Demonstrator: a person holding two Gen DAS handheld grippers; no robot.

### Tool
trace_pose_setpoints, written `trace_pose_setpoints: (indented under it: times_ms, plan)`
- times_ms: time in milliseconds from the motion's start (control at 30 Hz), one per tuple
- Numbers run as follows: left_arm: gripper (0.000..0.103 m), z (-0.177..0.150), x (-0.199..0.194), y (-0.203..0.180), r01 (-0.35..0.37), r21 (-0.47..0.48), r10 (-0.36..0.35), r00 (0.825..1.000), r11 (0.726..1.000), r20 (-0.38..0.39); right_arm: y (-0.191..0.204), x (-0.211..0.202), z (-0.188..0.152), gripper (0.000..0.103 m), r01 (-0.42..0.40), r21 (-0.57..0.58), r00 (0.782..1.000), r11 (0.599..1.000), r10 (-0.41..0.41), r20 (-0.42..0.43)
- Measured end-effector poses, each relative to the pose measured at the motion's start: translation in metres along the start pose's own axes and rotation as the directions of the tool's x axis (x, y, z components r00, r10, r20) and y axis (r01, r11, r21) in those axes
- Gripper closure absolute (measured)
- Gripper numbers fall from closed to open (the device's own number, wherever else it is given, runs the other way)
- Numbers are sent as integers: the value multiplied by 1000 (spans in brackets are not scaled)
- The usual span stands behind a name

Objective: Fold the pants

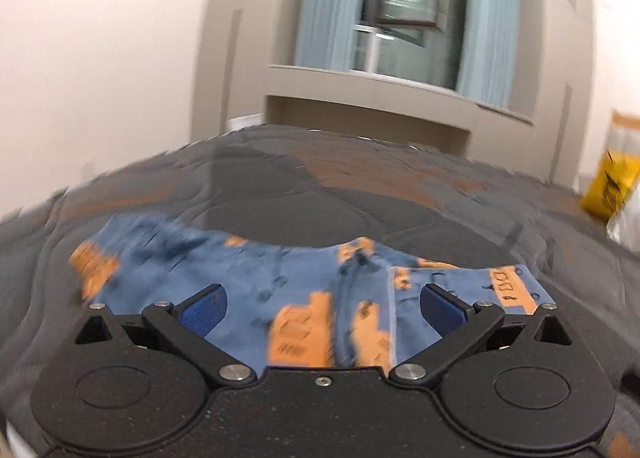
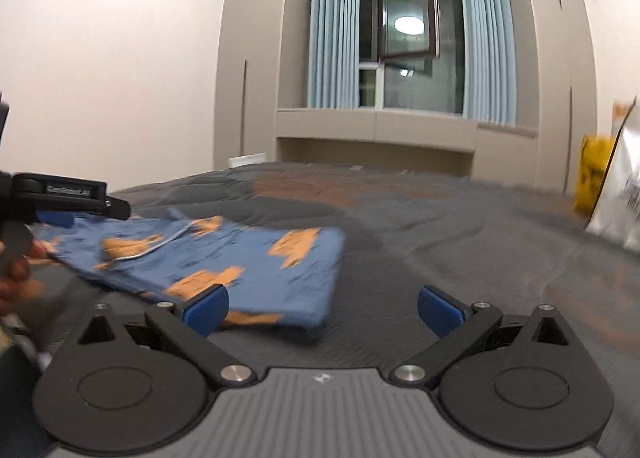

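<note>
Blue pants (image 1: 248, 298) with orange patches lie folded on the dark grey quilted bed (image 1: 280, 194). In the left wrist view my left gripper (image 1: 322, 304) hovers over them with its blue pads spread wide; the cloth shows between the fingers, but neither pad presses on it. In the right wrist view the pants (image 2: 240, 258) lie to the left, and my right gripper (image 2: 322, 310) stands open, its left pad (image 2: 204, 312) over the cloth's near edge and its right pad over bare quilt. The left gripper (image 2: 92, 214) shows at the far left over the pants' far end, held by a hand (image 2: 16, 278).
A yellow bag (image 2: 592, 174) and a white plastic bag (image 2: 618, 194) sit at the bed's right side. Beyond the bed stand a window ledge (image 2: 376, 126), light blue curtains (image 2: 332, 34) and tall beige cabinets. A plain wall lies to the left.
</note>
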State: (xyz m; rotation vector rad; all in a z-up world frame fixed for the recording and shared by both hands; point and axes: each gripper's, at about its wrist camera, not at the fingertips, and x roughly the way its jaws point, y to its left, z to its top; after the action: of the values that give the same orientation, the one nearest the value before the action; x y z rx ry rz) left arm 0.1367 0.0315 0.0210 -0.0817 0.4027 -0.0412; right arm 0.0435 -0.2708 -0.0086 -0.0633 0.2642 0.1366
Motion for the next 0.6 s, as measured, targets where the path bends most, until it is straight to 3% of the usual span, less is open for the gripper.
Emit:
trace_pose_setpoints:
  times_ms: [67, 133, 200, 267, 333, 400, 500, 533, 600]
  plan:
    - [1, 9, 15, -13, -18, 63, 18, 1000, 998, -9, -5, 14, 12, 0, 24, -42, 1000, 999, -25, -2]
    - [1, 13, 34, -19, -41, 67, 42, 999, 997, -19, -8, 40, 28, 0, 32, -92, 999, 995, -33, -15]
    - [1, 16, 56, -18, -85, 47, 86, 996, 995, -29, -8, 76, 45, 0, -43, -128, 994, 991, 30, -101]
    - [1, 15, 79, -11, -158, 14, 158, 980, 987, -117, -5, 114, 58, 0, -148, -136, 975, 980, 122, -185]
    - [0, 13, 94, 3, -131, -66, 115, 972, 989, -207, -2, 149, 67, 0, -196, -129, 963, 972, 166, -215]
    - [0, 12, 92, 17, -91, -146, 60, 978, 985, -201, -1, 176, 68, 0, -173, -176, 960, 969, 127, -248]
    - [0, 10, 90, 19, -83, -156, 50, 978, 984, -203, -10, 205, 58, 0, -72, -230, 960, 971, 5, -279]
    - [0, 10, 90, 17, -89, -142, 59, 978, 986, -202, -16, 211, 55, 0, -48, -211, 956, 976, -16, -293]
    - [0, 8, 88, 15, -93, -131, 66, 978, 987, -199, -33, 217, 54, 0, -71, -90, 945, 993, 38, -326]
